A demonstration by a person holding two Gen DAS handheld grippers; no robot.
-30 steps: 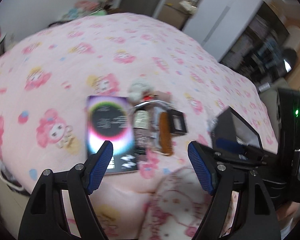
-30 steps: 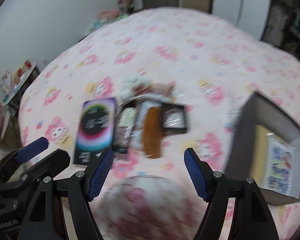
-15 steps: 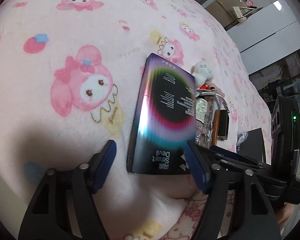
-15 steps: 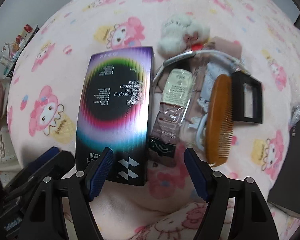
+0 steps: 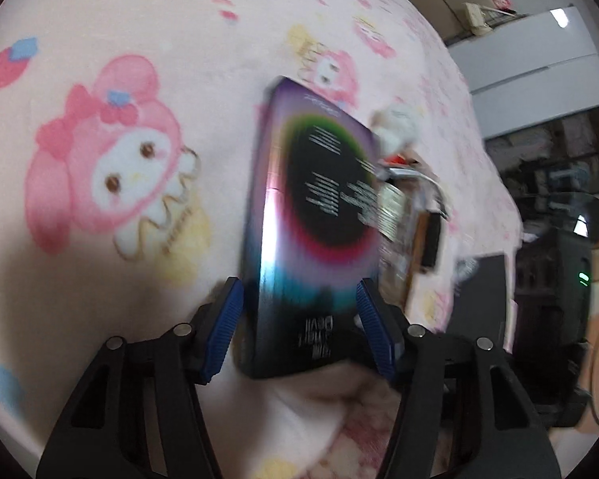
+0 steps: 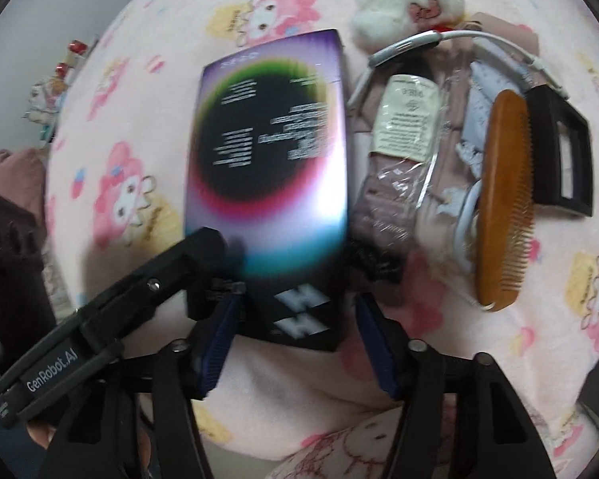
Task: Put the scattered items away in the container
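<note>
On the pink blanket (image 5: pixel 112 40), the box (image 5: pixel 311 215) (lying free half a second ago) is now being straddled at its near end by the open left gripper (image 5: pixel 299 319), ready for closing and carrying, while the open right gripper (image 6: pixel 297 339) is being held empty beside the comb (image 6: pixel 503 199).

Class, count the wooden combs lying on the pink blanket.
1: the brown wooden comb lies right of the plastic-wrapped pouch and left of the black rectangular frame. Others may be hidden underneath.

Both wrist cams close over box (image 5: pixel 311 215).
</note>
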